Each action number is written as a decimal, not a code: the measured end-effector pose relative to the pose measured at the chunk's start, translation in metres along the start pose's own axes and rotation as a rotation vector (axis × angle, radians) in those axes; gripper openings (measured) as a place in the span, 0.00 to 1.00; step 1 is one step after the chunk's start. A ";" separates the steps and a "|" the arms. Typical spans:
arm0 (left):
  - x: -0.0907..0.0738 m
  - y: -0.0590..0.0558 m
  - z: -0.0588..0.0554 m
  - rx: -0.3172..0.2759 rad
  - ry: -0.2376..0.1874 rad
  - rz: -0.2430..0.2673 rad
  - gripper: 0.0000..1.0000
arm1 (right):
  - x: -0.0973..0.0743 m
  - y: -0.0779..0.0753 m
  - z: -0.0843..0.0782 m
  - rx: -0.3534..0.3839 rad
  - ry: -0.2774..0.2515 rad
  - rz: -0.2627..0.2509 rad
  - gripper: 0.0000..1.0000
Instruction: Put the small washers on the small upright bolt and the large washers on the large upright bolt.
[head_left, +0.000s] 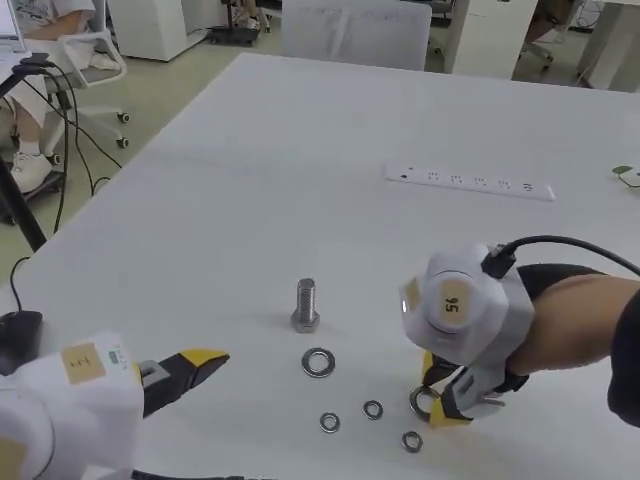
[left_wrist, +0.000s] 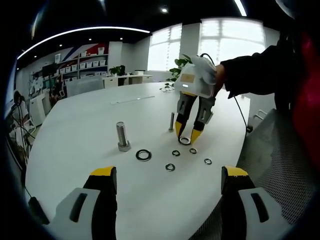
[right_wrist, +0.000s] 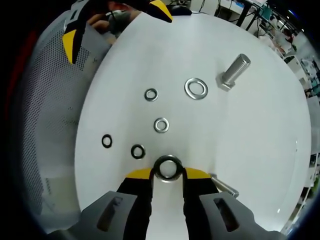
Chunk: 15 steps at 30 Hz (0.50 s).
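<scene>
Pinching large washer (right_wrist: 156, 168) in right gripper (right_wrist: 167, 175) jaws; left gripper (left_wrist: 169, 172) jaws wide; small bolt (right_wrist: 220, 186) just beside, loose washers (right_wrist: 166, 125) ahead.

The big bolt (head_left: 306, 305) is grey and shiny. It stands on its head on the white table (head_left: 250, 180), thread up. One big washer (head_left: 306, 363) lies flat just in front of it. The other big washer (right_wrist: 168, 158) is pinched between the yellow tips of my right gripper (right_wrist: 168, 176), low by the table. Four small washers (right_wrist: 157, 125) lie flat nearby, each apart from the others. The thin small bolt (left_wrist: 172, 121) stands just behind my gripper.
</scene>
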<state>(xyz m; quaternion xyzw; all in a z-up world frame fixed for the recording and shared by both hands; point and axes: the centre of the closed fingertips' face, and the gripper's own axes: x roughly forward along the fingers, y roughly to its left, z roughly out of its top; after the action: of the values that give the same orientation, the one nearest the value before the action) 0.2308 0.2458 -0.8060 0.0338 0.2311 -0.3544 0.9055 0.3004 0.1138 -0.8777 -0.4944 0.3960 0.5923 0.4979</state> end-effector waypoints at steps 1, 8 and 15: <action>0.000 0.000 0.000 0.001 -0.001 0.001 0.86 | 0.000 0.000 0.000 0.002 0.001 0.001 0.24; 0.000 0.002 -0.001 0.001 -0.003 0.004 0.86 | -0.004 0.000 0.001 0.006 0.001 -0.005 0.24; 0.000 0.004 -0.002 -0.001 -0.004 0.004 0.86 | -0.013 0.001 0.006 0.005 -0.008 -0.012 0.24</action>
<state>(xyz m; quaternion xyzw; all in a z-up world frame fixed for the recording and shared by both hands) 0.2326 0.2491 -0.8082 0.0331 0.2292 -0.3525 0.9067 0.2984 0.1165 -0.8637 -0.4931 0.3925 0.5904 0.5041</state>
